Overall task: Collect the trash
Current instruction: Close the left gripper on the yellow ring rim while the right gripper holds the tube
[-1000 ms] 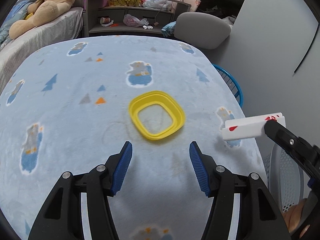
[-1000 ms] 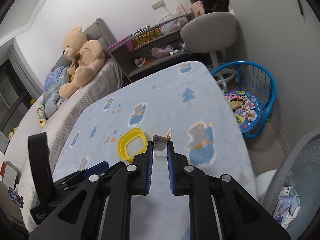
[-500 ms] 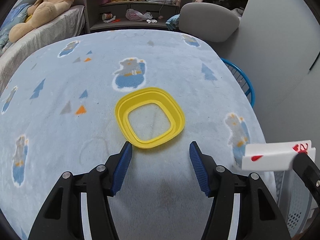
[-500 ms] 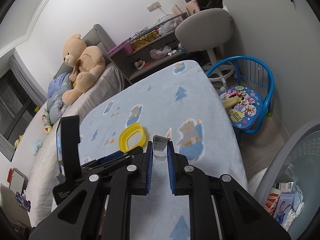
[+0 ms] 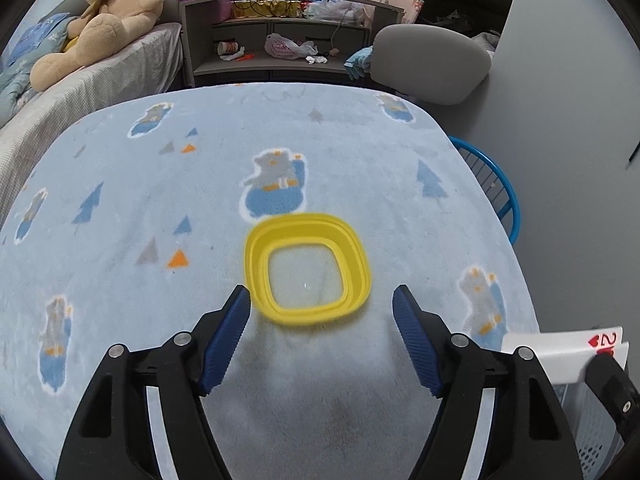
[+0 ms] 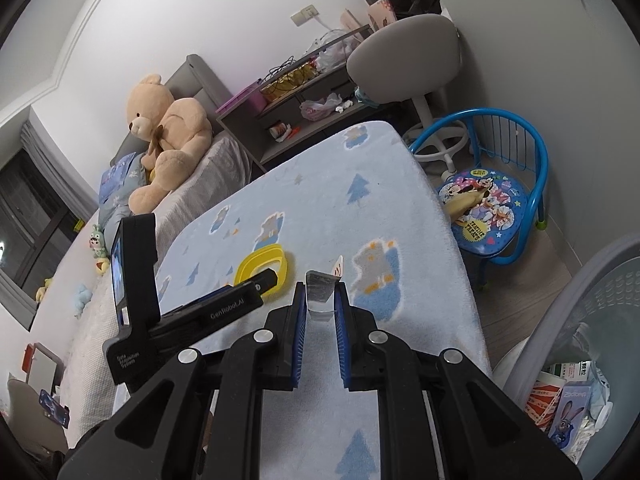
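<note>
**Hovering over the yellow lid with a card in the other gripper**

Holding the left gripper (image 5: 321, 306) above the blue fleece blanket (image 5: 120, 264) that is covering the table, I am watching its jaws, which have just been opening wider, standing apart with nothing between them. The yellow square lid (image 5: 307, 270) is lying flat on the blanket just beyond the blue fingertips (image 5: 402, 306), nearer the left one, and neither pad is touching it. In the right wrist view the same lid (image 6: 262, 266) is showing left of centre, partly behind the left gripper's black body.

I am keeping the right gripper (image 6: 321, 294) clamped together on a playing card (image 6: 320, 286), which is standing on edge between the pads. From the left wrist view the card (image 5: 564, 352) is showing at the near right, a two of hearts, off the table's right edge.

A grey laundry-style basket (image 6: 568, 308) with packaging inside is sitting on the floor at the near right. A blue child's chair (image 6: 516, 160) is standing further back on the right, and a teddy bear (image 6: 168, 140) is sitting on the bed at the far left.
</note>
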`<state>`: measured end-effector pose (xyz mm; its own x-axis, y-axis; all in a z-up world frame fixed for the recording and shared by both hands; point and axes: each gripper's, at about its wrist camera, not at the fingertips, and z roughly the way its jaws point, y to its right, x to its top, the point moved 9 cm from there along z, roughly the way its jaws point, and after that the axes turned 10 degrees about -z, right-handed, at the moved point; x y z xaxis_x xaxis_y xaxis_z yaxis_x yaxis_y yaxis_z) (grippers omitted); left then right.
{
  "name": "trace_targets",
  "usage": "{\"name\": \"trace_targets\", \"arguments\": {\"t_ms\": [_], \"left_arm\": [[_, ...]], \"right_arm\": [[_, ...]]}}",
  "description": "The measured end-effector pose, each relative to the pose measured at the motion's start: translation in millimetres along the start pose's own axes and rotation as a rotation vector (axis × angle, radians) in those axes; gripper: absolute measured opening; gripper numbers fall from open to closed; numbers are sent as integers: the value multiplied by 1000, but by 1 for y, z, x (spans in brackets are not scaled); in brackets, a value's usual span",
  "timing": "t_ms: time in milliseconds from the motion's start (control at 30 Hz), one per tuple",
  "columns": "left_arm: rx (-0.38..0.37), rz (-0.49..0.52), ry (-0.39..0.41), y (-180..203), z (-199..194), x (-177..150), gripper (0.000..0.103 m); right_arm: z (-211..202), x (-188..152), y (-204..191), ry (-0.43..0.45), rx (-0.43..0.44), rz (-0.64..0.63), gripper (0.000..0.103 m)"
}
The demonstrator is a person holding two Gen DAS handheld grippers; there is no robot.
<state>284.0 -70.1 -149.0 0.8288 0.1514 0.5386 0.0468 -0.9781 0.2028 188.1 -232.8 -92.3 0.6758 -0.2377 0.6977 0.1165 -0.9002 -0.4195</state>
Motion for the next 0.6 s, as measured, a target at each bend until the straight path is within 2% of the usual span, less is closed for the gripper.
{"name": "trace_targets", "arguments": {"t_ms": [200,600], "left_arm": [[14,14,-4,2,6,5,73],[128,46,-9,-4,28,9,76]], "right_arm": [[-1,-1,1,0,6,7,14],[3,-2,0,-9,12,8,14]]}}
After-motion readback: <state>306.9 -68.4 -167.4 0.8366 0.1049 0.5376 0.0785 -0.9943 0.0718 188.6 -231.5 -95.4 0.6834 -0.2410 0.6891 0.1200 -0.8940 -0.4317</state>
